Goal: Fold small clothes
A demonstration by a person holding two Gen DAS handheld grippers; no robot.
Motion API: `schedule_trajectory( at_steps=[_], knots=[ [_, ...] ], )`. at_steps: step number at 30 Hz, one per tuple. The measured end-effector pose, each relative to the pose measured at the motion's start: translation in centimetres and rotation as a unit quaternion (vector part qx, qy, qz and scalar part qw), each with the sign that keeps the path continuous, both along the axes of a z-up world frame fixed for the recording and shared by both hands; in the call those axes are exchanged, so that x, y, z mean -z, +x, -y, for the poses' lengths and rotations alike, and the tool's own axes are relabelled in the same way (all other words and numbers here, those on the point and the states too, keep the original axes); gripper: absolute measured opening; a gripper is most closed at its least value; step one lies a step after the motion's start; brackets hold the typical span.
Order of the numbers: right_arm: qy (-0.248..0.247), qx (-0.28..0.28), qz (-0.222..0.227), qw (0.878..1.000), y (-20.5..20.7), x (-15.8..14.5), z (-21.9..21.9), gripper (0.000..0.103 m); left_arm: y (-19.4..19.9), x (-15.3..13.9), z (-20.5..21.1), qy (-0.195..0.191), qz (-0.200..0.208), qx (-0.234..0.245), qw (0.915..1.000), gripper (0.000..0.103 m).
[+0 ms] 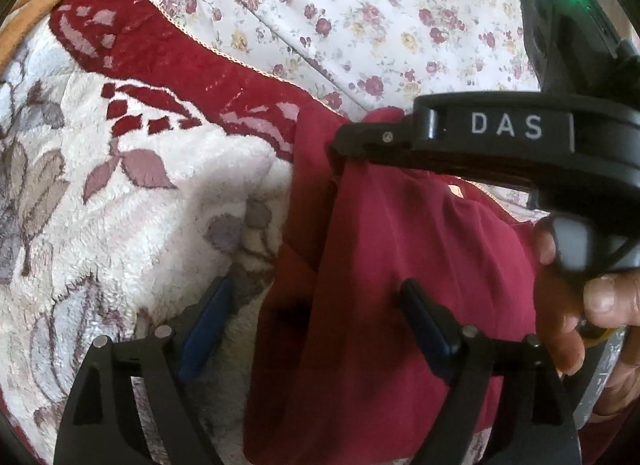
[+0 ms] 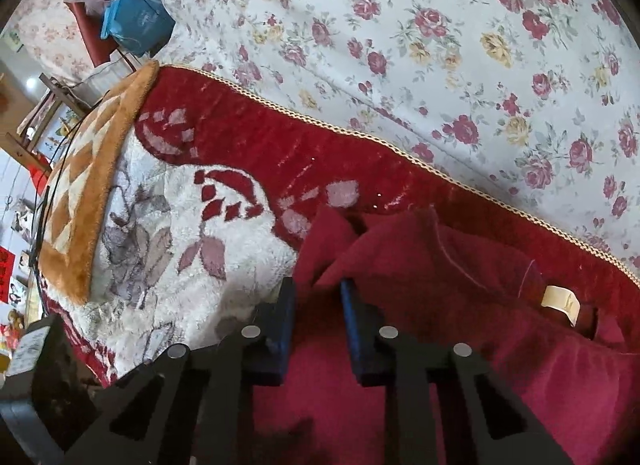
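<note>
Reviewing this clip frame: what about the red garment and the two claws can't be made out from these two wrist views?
- Red garment: kind and full outline unknown; cut off by the bottom edge in both views.
- Right claw: actual pinch point hidden by folds in the right wrist view; in the left wrist view its tips are buried in cloth.
- Cream label: print too small.
- Left claw: open.

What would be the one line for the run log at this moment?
stage: folding | left gripper: open over dark red garment | right gripper: shut on garment fold | surface: plush floral blanket
</note>
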State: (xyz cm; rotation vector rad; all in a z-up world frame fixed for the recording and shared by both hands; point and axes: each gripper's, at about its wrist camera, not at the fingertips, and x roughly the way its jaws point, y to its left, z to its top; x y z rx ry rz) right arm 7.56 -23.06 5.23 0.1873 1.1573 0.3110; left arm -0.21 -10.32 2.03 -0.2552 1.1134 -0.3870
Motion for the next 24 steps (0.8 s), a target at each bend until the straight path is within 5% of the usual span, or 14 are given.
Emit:
schedule_trajectory(
  at_steps=[2,4,6,16,24],
  knots=[
    [0.017,0.010,-0.003,1.000,0.0,0.1,0.3,0.026,0.1,0.1,-0.2,-0.004,-0.004,-0.002,1.0000,0.076],
    [0.053,0.023,-0.009,0.998,-0.1,0.1,1.0,0.045,0.1,0.1,-0.5,-0.013,-0.007,-0.004,0.9999,0.073],
    [0.064,0.042,-0.011,0.997,-0.4,0.1,1.7,0.078,0.1,0.2,-0.9,-0.025,-0.010,-0.005,0.9996,0.064],
    [0.091,0.046,-0.038,0.994,-0.4,-0.1,2.9,0.080,0.5,0.5,-1.3,-0.103,-0.016,-0.004,0.9946,0.028],
    [0.018,0.012,-0.096,0.995,2.6,1.5,-1.2,0.087,-1.2,-1.9,-0.4,-0.106,0.031,0.033,0.9933,0.027]
  ],
)
